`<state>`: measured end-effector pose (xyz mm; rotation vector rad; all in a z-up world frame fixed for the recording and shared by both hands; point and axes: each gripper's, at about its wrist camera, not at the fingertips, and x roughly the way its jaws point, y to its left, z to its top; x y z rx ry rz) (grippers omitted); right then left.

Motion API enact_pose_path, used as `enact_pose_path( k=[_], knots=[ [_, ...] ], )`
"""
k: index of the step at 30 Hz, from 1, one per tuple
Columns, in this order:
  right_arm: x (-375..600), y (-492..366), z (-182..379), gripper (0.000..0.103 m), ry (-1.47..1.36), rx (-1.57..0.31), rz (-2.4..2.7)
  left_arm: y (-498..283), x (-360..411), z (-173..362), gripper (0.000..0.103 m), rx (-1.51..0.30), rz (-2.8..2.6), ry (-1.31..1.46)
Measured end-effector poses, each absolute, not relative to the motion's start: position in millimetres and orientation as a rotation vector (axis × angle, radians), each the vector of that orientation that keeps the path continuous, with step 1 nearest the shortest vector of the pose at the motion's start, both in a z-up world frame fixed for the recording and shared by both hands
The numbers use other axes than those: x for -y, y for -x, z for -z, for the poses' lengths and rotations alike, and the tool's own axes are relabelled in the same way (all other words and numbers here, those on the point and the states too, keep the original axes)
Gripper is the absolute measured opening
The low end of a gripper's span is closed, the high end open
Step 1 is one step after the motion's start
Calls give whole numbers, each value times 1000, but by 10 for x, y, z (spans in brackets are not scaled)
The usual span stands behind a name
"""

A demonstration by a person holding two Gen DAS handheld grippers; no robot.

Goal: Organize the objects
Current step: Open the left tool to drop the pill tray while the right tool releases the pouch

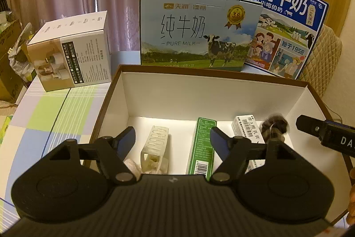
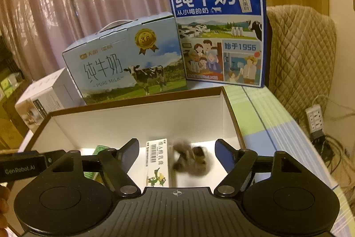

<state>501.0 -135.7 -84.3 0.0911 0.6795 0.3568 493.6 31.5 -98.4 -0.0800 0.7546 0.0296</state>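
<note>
While the left claw hangs wide open and empty above the open box on the worktop, the left view shows a white clip at its 6 o'clock, a green carton at 4 o'clock, then a white carton and a dark furry scrunchie toward 3 o'clock. Two milk cases stand at 12 o'clock.

In the right view, the right claw is also wide open and empty; the blurred scrunchie sits between its fingers, just beside the white carton at 9 o'clock.
</note>
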Motion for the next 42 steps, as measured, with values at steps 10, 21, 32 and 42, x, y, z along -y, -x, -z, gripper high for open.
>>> enact_pose_path(
  k=[10, 21, 32, 42],
  knots=[
    [1312, -4991, 856, 75, -67, -688, -376, -4936, -367, 971, 79, -757, -32, 104],
    [1286, -4965, 860, 76, -50, -691, -383, -4919, -369, 940, 80, -754, -36, 95],
    [1311, -4905, 795, 76, -48, -675, -391, -4848, -347, 860, 83, -736, -36, 73],
    [1352, -4680, 415, 76, -71, -607, -424, -4613, -287, 477, 84, -680, -22, 65]
  ],
)
